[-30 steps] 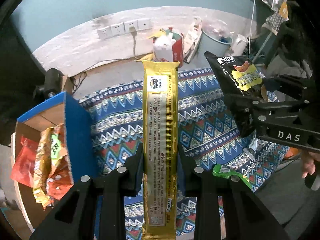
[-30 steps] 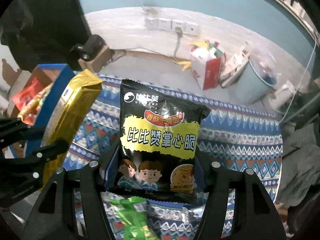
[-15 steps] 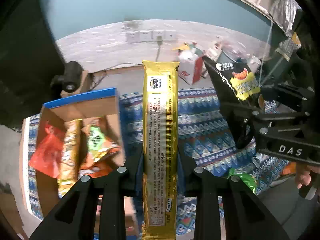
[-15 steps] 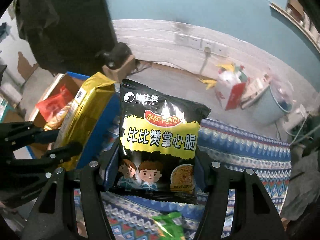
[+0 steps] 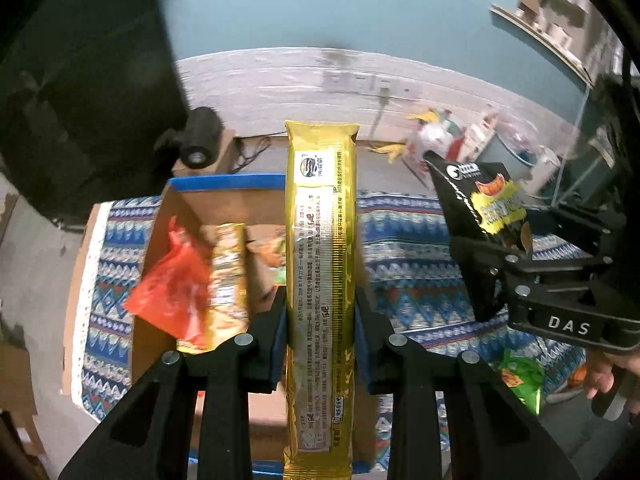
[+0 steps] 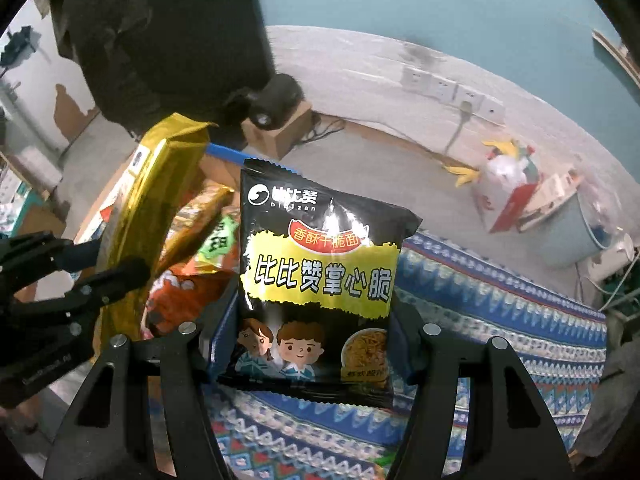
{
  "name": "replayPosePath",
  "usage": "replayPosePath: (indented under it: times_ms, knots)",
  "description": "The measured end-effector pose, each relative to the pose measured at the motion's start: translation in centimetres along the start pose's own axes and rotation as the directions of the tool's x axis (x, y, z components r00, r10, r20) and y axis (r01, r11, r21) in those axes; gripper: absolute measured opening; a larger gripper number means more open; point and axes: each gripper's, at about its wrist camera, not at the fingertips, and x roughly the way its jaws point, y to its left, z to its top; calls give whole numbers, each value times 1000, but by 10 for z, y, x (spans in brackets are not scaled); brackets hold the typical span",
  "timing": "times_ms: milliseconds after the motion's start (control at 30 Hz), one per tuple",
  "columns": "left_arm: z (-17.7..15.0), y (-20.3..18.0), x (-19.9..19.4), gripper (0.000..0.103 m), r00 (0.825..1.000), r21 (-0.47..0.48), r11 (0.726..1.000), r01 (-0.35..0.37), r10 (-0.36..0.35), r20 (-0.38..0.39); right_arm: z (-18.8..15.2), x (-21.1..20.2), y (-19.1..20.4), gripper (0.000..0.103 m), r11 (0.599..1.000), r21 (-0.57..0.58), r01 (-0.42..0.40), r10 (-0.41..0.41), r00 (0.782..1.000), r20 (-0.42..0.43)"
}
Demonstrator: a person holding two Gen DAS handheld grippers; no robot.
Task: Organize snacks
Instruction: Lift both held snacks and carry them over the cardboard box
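Two packets are in the air at once, one in each gripper, and both are near the box [image 5: 188,216], so the step in hand looks like carrying snacks to the box. The left gripper [image 5: 320,320] has its jaws closed narrow on a long gold pack [image 5: 320,264], which stands upright between them, above the box. The right gripper [image 6: 316,344] has its jaws set wider, pressed on the sides of a black noodle bag [image 6: 320,280], held over the patterned cloth [image 6: 500,312] just beside the box's blue wall.

Next, I judge, each packet must come over the open box and be let go there; the gold pack is long, so it should lie along the box, not across it.

Inside the cardboard box lie a red bag [image 5: 176,284], soft and crumpled, and another gold pack [image 5: 228,280]. All wrappers are shiny film. A green packet [image 5: 520,380] waits on the cloth.
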Motion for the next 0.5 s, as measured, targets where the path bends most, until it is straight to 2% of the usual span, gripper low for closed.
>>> replayPosePath:
  times_ms: [233, 500]
  knots:
    - [-6, 41, 14, 29, 999, -70, 997, -33, 31, -30, 16, 23, 27, 63, 999, -10, -44, 43, 999, -31]
    - [-15, 70, 31, 29, 995, -118, 991, -68, 60, -74, 23, 47, 64, 63, 996, -56, -73, 69, 995, -71]
